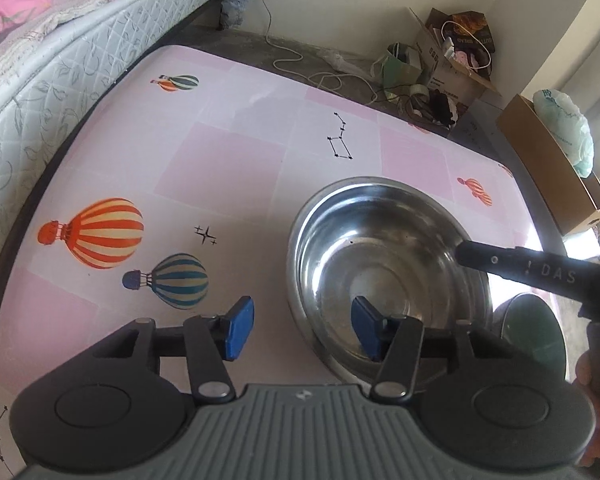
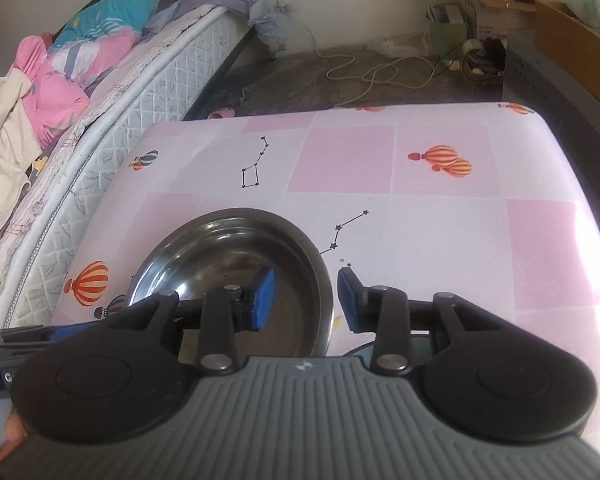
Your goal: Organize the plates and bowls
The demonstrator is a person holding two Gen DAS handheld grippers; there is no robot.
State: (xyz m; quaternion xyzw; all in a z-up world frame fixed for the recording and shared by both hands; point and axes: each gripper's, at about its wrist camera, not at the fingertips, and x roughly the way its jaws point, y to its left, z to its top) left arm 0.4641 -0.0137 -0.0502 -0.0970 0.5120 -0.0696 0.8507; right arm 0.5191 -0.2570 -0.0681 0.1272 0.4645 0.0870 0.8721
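Steel bowl [image 1: 388,276] sits on the table [image 1: 228,152], its rim between both sets of fingers: left gripper [image 1: 304,330] and right gripper [image 2: 306,300] each straddle a wall, pads released and apart, apparently letting go after setting it down.

Stainless steel bowl [image 1: 384,264] [image 2: 236,256] sitting upright on the pink balloon-print tabletop [image 1: 220,152] [image 2: 440,232], empty, shiny inside with dull scuffing across the flat bottom, rolled rim all round. Lying toward the near right part of the surface in the left wrist view. Dark green round dish [image 1: 534,332] sitting just beside it on the right, mostly hidden; touching or not, impossible to tell. Only a thin edge showing [image 2: 420,342] in the right wrist view.
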